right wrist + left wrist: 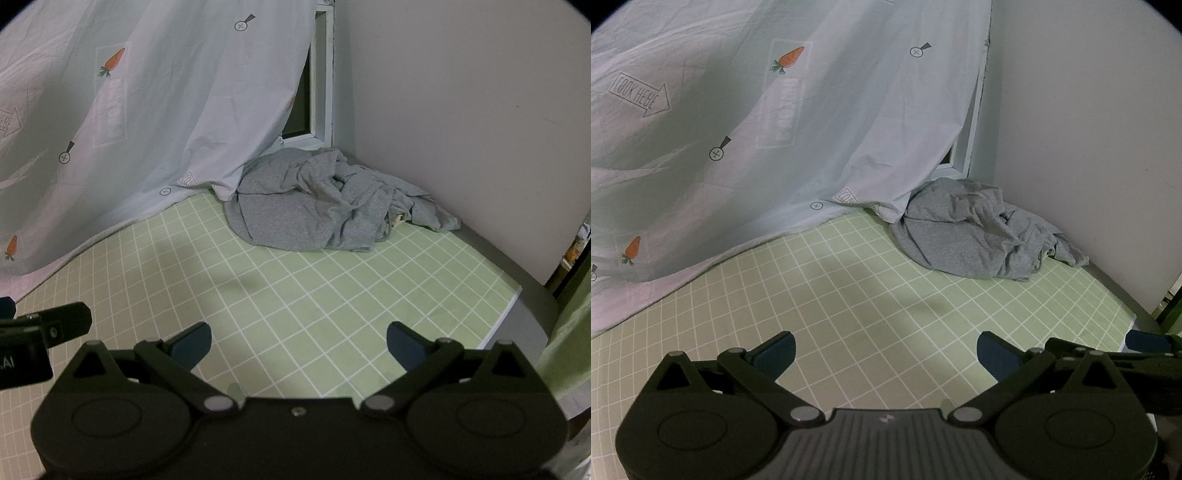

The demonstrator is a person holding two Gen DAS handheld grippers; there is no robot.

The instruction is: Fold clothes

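My two tools over a green gridded desk (871, 295), left hand-held gripper (886, 352) spread wide and empty, right hand-held gripper (299, 343) likewise, one crumpled grey garment (314, 206) ahead in the corner, one carrot-print curtain (738, 129) ahead-left, white wall (461, 110) ahead-right

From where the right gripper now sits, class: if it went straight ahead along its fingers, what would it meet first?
Probably the green checked mat, since the right gripper seems angled down; skimming above it, it would meet the crumpled grey garment. Depth is unclear.
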